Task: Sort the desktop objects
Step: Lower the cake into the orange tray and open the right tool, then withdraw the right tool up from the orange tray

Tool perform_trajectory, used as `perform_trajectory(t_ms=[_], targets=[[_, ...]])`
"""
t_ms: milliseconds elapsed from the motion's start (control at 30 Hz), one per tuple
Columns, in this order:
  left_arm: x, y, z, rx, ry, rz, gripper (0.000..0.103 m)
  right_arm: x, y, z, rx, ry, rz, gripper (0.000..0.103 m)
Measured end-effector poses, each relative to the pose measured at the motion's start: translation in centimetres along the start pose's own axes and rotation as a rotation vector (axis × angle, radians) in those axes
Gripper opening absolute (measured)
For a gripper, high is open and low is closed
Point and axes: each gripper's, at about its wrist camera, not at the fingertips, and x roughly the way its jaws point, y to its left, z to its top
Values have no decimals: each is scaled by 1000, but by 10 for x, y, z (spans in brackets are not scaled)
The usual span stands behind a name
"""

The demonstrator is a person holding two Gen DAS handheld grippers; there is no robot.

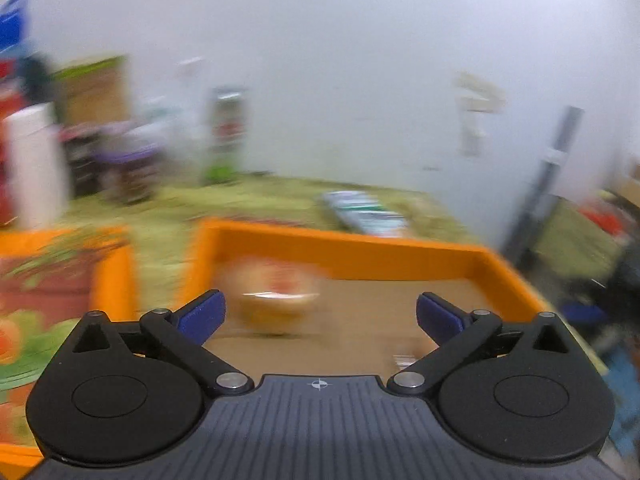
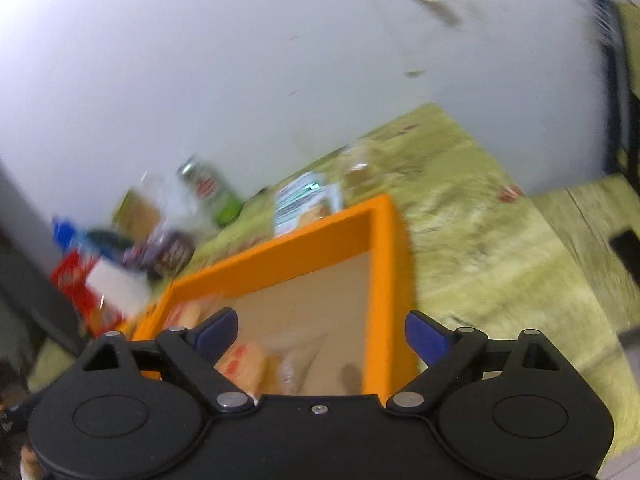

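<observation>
Partly sorted: both grippers, left (image 1: 319, 312) and right (image 2: 321, 332), spread and empty over orange tray (image 1: 360, 250) holding 1 snack packet (image 1: 276, 300); beyond, green bottle (image 1: 226, 136) and other clutter unsorted.

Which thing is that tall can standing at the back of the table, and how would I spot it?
Start at the orange tray in front of the left gripper, then look past its far left corner, across the green tablecloth, towards the white wall. The tall can stands upright there. Unlike the boxes and packets to its left, it is slim and round, with a silver top, a red mark and a green base.
</observation>
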Motion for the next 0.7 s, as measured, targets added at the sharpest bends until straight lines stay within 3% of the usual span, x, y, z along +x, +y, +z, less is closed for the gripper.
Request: perform_trajectory(t_ms=[67,167,267,300,367,433,567,700], targets=[[8,10,-1,-13,20,39,103,7,-12,-6,45,2,-9,90],[23,9,-9,4,57,27,103,19,-18,-14,74,40,3,87],[26,-10,-20,134,41,72,103,26,-18,-15,83,65,12,77],[24,-15,-22,171,41,72,103,28,-18,-15,79,67,1,73],[21,-19,-28,204,48,2,103,30,-17,-13,78,72,-26,68],[18,-18,-34,202,47,-55,103,34,-17,-10,83,84,-56,65],[10,-3,-34,191,-15,-46,103,43,-16,-4,85,108,-124,59],[12,28,-23,99,-24,-68,103,56,-13,2,68,126,-180,59]])
